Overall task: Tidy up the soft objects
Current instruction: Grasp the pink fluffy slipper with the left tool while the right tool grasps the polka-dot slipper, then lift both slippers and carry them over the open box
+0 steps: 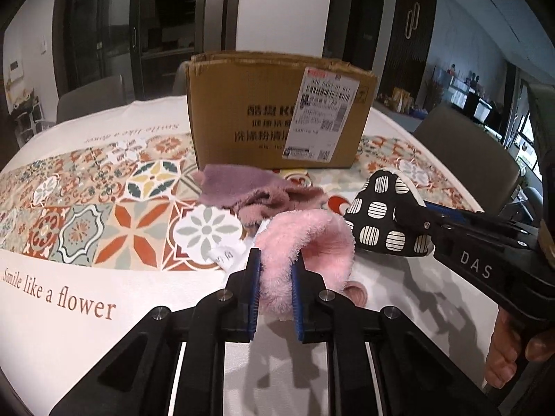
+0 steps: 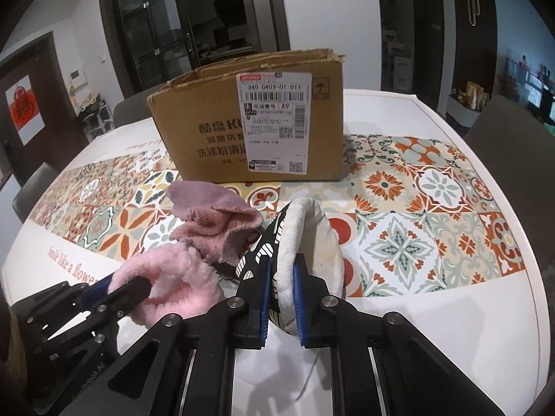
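My left gripper is shut on a fluffy pink soft item, lifted slightly off the tablecloth; that pink item and the left gripper show at the lower left of the right wrist view. My right gripper is shut on a black-and-white patterned pouch with a cream lining; from the left wrist view the pouch hangs at the right with the right gripper clamped on it. A mauve fuzzy cloth lies crumpled on the table between them and the cardboard box.
The open-topped cardboard box stands at the far middle of the table. A patterned tile-print tablecloth covers the white table. A white paper tag lies by the pink item. Chairs stand around the table edge. A hand grips the right tool.
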Demonstrator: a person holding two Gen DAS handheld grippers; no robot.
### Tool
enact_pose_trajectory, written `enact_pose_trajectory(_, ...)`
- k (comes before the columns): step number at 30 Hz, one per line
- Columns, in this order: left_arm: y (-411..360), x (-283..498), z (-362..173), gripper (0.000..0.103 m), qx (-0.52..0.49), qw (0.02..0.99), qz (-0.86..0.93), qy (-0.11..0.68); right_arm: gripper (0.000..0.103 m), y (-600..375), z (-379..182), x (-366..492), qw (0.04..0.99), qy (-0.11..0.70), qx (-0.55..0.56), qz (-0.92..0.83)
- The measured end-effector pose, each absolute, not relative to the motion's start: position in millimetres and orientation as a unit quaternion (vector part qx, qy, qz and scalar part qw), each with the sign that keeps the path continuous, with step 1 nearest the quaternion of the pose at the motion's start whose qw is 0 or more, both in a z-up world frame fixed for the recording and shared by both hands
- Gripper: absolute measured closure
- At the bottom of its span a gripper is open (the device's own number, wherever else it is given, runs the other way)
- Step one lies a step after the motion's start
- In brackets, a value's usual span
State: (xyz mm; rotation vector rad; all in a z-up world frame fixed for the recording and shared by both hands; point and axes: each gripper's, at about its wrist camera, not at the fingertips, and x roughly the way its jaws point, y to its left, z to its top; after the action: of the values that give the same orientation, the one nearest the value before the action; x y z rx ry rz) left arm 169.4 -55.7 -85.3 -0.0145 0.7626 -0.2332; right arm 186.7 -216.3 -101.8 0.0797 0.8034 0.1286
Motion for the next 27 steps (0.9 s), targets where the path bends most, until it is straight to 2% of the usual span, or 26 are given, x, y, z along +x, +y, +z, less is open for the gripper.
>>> enact_pose_trajectory(27, -36.3, 151.6, -20.8, 0.086, -0.008, 0.96, -0.106, 0.258, 0.09, -205.9, -33.5, 157.1, 0.953, 0.3, 0.02, 0.033)
